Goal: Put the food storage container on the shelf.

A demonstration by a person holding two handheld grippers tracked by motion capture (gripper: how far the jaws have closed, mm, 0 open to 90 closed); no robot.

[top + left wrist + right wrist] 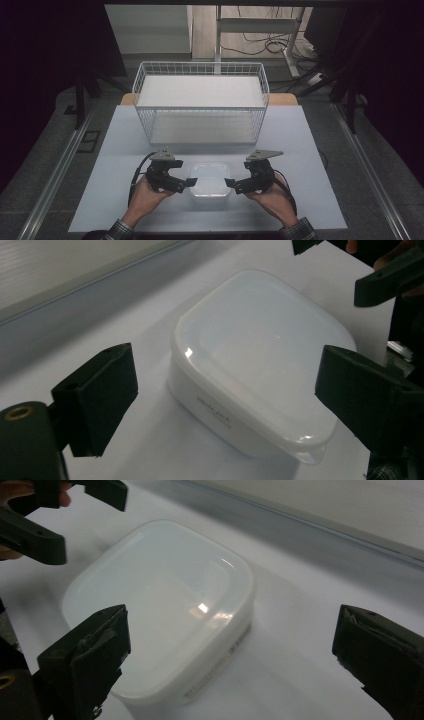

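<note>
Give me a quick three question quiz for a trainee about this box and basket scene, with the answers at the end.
1. True or false: the lid is on the box.
2. Which stands farther from the person, the box or the wire basket?
3. Multiple choice: the left hand-held gripper and the right hand-held gripper are
A. both shut on the box
B. both open, one at each side of the box
C. both inside the basket

Key
1. True. The white lid covers the box.
2. The wire basket; it stands beyond the box on the table.
3. B. In each gripper view the jaws stand wide apart, with the box in front of them.
</note>
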